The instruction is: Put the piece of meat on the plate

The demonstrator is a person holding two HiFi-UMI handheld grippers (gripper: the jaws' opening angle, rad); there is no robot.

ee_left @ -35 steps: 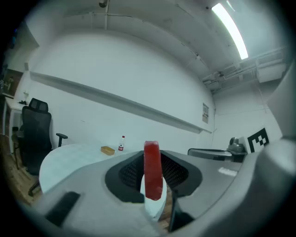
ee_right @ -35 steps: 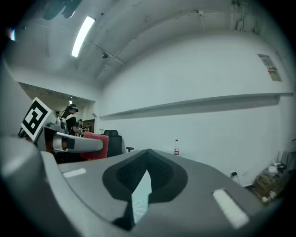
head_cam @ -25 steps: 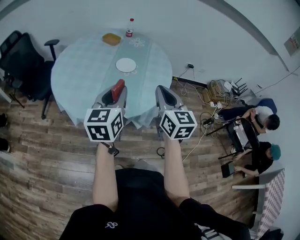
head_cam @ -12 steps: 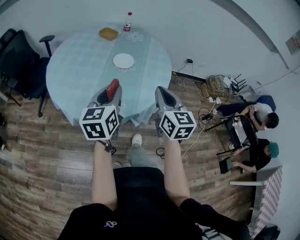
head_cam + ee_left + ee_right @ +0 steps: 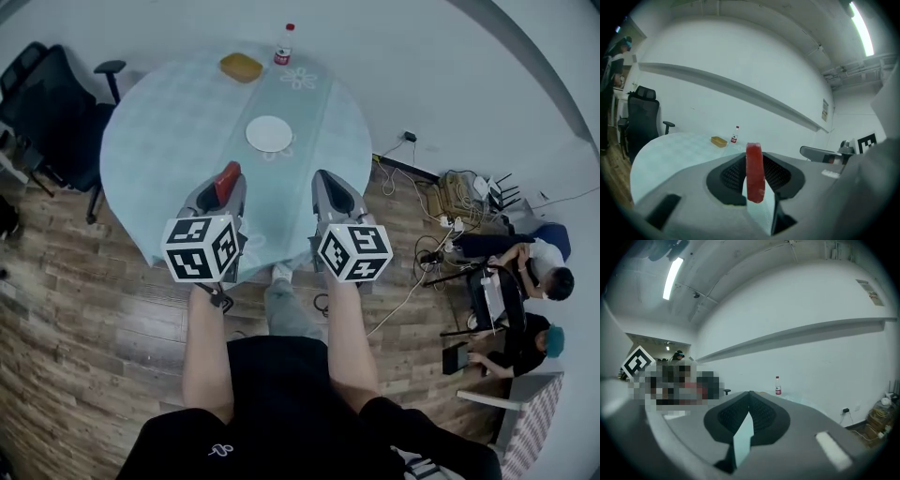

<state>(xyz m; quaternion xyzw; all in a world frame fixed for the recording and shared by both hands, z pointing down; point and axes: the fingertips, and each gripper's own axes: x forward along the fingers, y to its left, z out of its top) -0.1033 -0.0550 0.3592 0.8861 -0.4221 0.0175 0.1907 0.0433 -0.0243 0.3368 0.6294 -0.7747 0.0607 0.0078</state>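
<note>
A red piece of meat point(image 5: 227, 181) stands upright between the jaws of my left gripper point(image 5: 225, 187), which is shut on it. In the left gripper view the meat point(image 5: 754, 171) sticks up above the pads and hangs below them. The white plate point(image 5: 269, 133) lies empty near the middle of the round table point(image 5: 169, 131), which has a pale blue cloth, beyond both grippers. My right gripper point(image 5: 328, 184) is level beside the left one, over the table's near edge. Its tips touch in the right gripper view point(image 5: 750, 398) and it holds nothing.
A yellow-brown dish point(image 5: 241, 67) and a red-capped bottle point(image 5: 284, 44) stand at the table's far side. A black office chair point(image 5: 47, 108) is at the table's left. Cables and a power strip point(image 5: 459, 192) lie on the wooden floor at right, near two seated people point(image 5: 530, 291).
Both grippers have moved forward together and now reach over the table's near edge. The meat stays held in the left gripper.
</note>
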